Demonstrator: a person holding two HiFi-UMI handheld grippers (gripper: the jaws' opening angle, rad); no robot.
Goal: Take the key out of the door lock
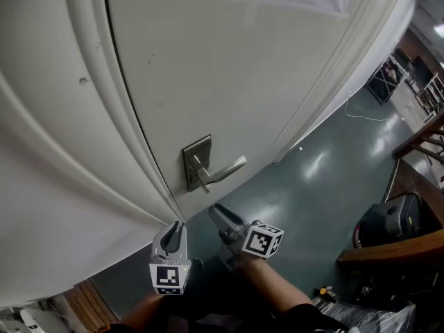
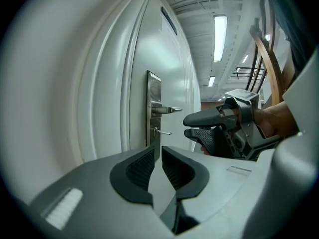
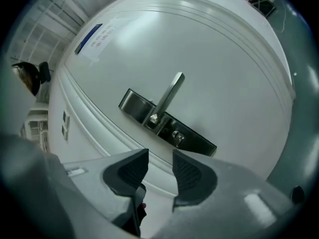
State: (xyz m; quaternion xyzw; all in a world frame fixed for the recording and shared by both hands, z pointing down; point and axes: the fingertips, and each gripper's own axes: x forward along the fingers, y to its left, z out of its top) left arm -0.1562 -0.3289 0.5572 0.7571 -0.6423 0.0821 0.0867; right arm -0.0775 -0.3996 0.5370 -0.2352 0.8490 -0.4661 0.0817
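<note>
Low down and nearest, the left gripper (image 2: 158, 153) has its jaws only a sliver apart, with nothing between them. Right gripper (image 3: 160, 156) stands wide and empty, lined up on the lock plate (image 3: 199, 142) of the door (image 1: 229, 61). The key (image 3: 178, 137) sits in the lock below the handle (image 3: 169, 96), untouched and, small as it shows, seemingly fully seated. Nothing is done yet; the reach, pinch and pull all remain.
</note>
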